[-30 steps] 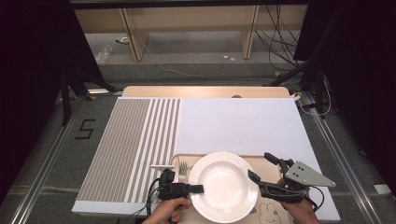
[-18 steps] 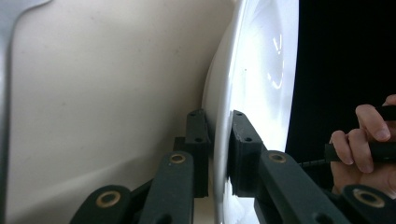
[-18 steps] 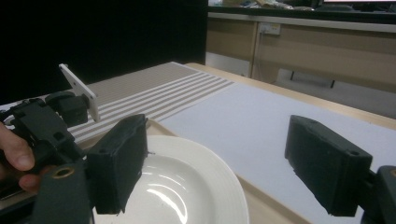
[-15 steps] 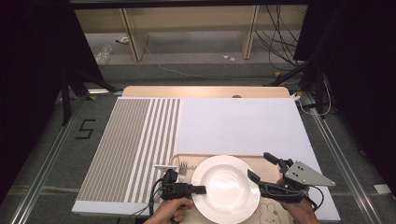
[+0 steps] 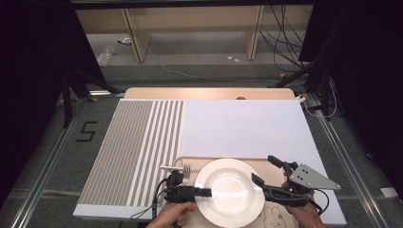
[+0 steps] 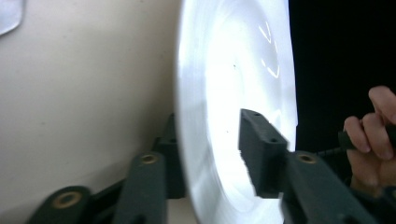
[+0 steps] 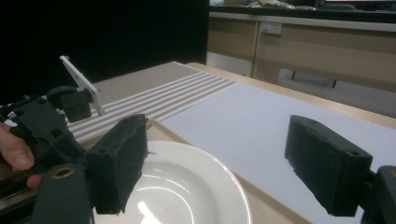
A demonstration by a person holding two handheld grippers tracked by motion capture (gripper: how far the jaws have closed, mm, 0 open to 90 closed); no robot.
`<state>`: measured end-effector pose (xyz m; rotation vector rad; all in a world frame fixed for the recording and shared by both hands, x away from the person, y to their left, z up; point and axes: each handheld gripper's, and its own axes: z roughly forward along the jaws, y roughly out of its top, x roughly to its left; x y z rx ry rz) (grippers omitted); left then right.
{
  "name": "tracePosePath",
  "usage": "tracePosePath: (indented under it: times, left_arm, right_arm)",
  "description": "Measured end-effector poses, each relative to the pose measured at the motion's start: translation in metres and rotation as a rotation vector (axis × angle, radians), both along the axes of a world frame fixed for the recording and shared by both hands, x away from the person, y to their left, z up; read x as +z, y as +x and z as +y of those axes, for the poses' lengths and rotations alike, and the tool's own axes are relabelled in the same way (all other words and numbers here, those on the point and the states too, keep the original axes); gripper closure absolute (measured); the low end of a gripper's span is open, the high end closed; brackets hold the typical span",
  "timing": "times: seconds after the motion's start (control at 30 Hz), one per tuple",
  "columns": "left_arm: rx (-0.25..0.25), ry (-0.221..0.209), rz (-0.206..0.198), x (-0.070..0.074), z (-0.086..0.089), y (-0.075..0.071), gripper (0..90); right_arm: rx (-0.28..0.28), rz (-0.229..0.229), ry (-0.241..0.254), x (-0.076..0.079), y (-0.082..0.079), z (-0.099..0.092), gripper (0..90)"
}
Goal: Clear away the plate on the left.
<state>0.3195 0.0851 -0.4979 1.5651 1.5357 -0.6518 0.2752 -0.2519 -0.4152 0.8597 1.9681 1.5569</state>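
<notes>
A: Black jaws on our left gripper (image 5: 205,192) have just been opening — they straddle the rim of the white plate (image 5: 233,190), one under, one over, and from the left gripper view we see a gap at the upper pad, so no real pinch now.

B: Right gripper (image 5: 264,171)? Spread wide, nothing between, its near jaw just beside the plate's right edge. Plate sits on the wooden tray (image 5: 271,164) at our end of the table.

A: Risk, imo: if we pull the left back w/ the lower jaw under the rim, we tip or drag the plate off the tray edge toward us. Glazed = slippery.

B: Also the fork (image 5: 187,169) lies just left of the plate, close to the left gripper; a sideways move could knock it.

A: Surface: striped mat (image 5: 133,147) on the left, plain pale mat (image 5: 242,128) next to it, wood table (image 5: 209,93) past them.

B: Room: grey carpet (image 5: 52,156), wood bench legs (image 5: 133,38) and cables (image 5: 285,28) at the back, dark otherwise.
</notes>
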Motion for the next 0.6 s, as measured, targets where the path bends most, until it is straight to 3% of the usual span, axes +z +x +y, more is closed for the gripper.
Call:
tracePosePath:
  times: [0.27, 0.37, 0.6]
  left_arm:
    - [-0.038, 0.083, -0.07, 0.009, 0.002, 0.003, 45.6]
    - [-0.044, 0.088, -0.067, 0.012, 0.003, 0.004, 42.7]
    - [-0.054, 0.112, -0.106, 0.019, 0.008, 0.007, 34.8]
  right_arm:
    - [0.002, -0.001, 0.001, 0.0, 0.0, 0.0, 21.9]
    - [0.002, -0.002, -0.002, 0.0, 0.0, 0.0, 21.9]
    - [0.002, -0.004, -0.001, 0.0, 0.0, 0.001, 21.9]
